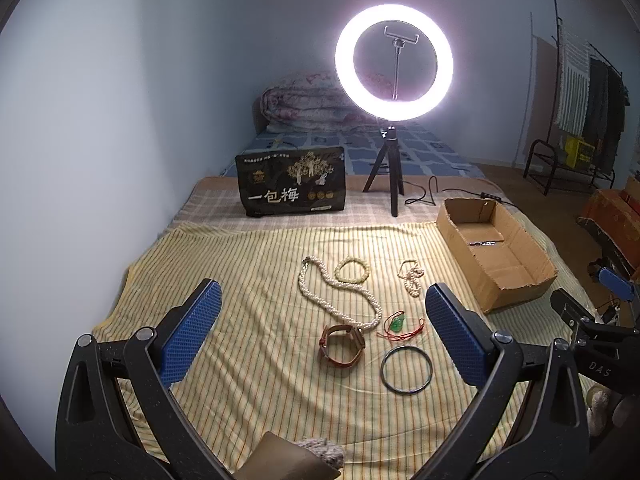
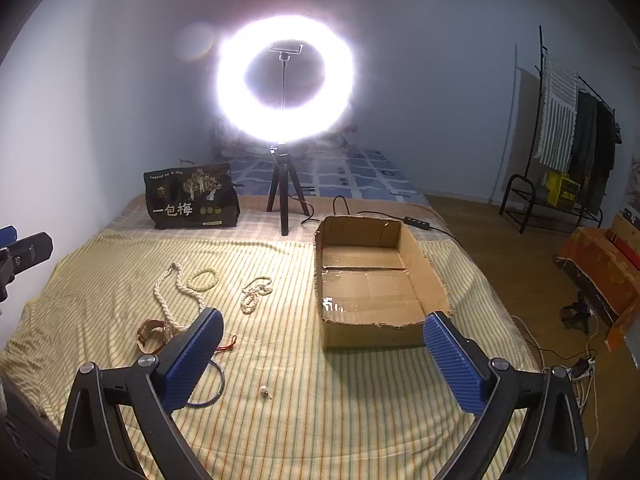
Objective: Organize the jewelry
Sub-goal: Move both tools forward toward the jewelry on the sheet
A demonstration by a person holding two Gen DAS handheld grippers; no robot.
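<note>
Dark bangle [image 1: 406,369], watch [image 1: 342,343], pearl necklace [image 1: 336,294], cardboard box [image 1: 496,254] beside

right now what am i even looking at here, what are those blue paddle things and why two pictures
Each picture comes from a camera on a hand-held gripper, looking out between its two blue fingers. One shows the left gripper, the other the right gripper. Both are open and hold nothing. Below is a bed with a striped cloth. On it lie a pearl necklace, a bead bracelet, a brown watch, a green pendant on red cord, a dark bangle and a cardboard box. A ring light stands behind.
</note>
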